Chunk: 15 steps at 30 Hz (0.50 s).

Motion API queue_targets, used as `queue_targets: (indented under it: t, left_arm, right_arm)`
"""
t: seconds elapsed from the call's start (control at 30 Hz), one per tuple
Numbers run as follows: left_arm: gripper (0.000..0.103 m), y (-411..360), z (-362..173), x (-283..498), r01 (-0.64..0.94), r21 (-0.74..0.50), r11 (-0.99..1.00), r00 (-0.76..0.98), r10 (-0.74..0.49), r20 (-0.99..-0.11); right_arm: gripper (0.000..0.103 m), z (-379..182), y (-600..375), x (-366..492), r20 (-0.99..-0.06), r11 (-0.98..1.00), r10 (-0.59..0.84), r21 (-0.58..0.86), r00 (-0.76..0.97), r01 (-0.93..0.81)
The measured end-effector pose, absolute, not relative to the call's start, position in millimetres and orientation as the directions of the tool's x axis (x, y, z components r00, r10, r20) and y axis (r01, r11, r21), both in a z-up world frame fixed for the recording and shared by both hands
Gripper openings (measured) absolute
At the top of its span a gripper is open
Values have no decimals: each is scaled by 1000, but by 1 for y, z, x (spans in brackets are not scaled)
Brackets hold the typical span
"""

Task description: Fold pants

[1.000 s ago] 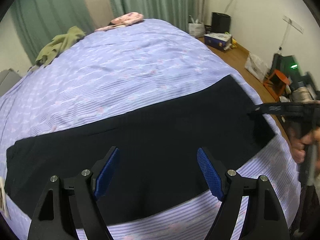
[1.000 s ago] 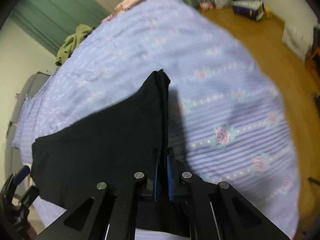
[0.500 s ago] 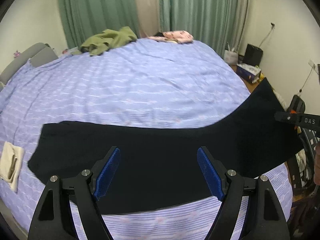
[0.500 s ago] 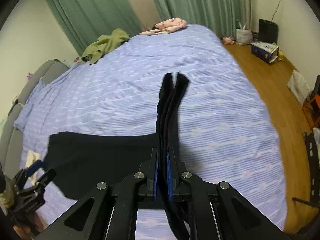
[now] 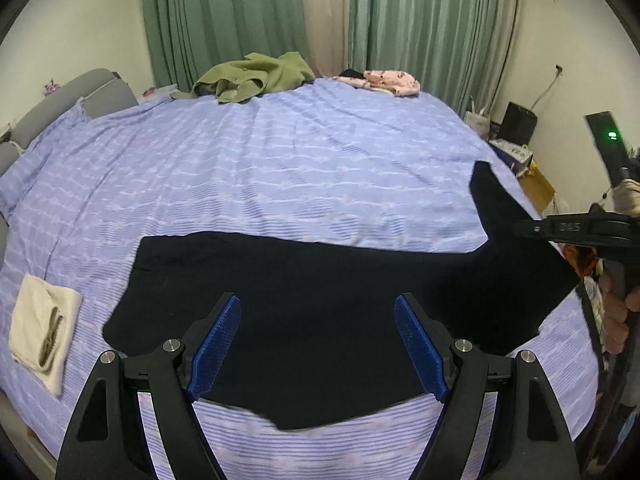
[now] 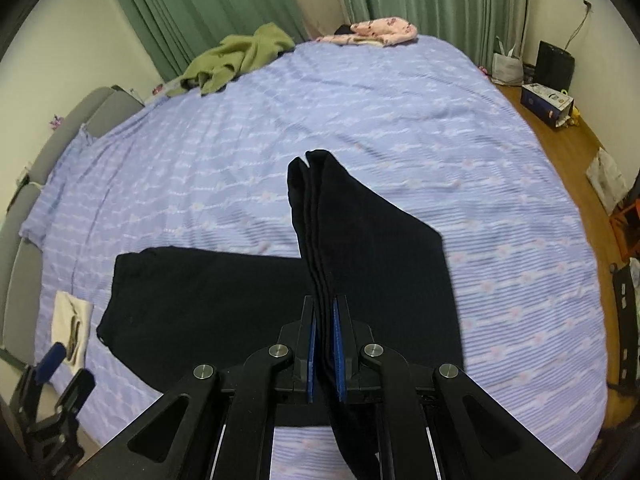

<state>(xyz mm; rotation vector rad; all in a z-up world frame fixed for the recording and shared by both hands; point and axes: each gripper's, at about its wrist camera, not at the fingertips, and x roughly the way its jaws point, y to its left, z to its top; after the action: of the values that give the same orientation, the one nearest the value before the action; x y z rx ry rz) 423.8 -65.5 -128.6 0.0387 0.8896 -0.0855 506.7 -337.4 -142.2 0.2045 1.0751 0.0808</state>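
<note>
The right gripper [image 6: 324, 354] pinches the layered hem end of the black pants [image 5: 320, 304] between its blue pads [image 6: 338, 356], with that end lifted so it rises ahead of the jaws while the rest lies flat on the bed [image 5: 280, 168] to their left. The left gripper [image 5: 318, 346] hangs with its jaws spread wide above the pants' middle, holding nothing. A folded cream cloth [image 5: 42, 328] lies left of those jaws, just beside the pants' flat end.
</note>
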Motion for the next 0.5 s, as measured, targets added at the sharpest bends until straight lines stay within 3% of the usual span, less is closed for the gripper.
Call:
queue_targets:
  t: [0.5]
  left_arm:
    - [79, 24, -184, 458, 182, 53, 982, 577, -62, -814]
  right_arm:
    - [9, -268, -189, 554, -956, 990, 115, 132, 268, 45]
